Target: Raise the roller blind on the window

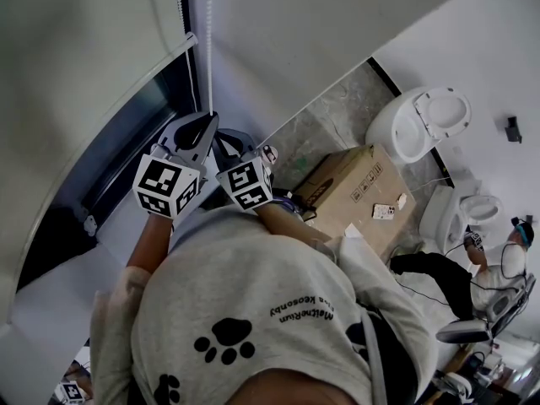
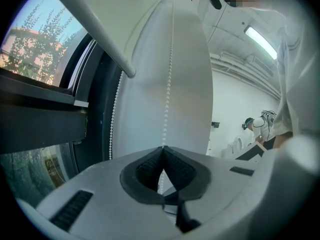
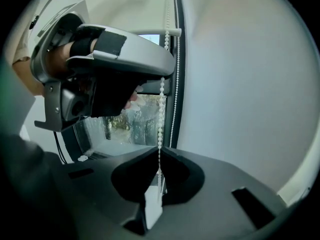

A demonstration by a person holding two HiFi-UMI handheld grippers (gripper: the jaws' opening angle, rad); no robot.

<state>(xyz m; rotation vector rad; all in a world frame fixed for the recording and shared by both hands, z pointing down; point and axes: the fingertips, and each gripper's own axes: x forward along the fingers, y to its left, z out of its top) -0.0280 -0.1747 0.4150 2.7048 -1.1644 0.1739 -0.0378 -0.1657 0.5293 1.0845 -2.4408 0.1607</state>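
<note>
The white roller blind hangs over the window, its bottom bar slanting across the left gripper view. A white bead chain runs down beside the dark window frame. My left gripper is shut on one strand of the bead chain, which enters its jaws. My right gripper is shut on the same strand just below, at its jaws. The left gripper shows right above them. The other strand hangs free beside the frame.
A white wall stands right of the window. On the floor below lie a cardboard box and white toilets. Another person sits at the far right. Trees show through the glass.
</note>
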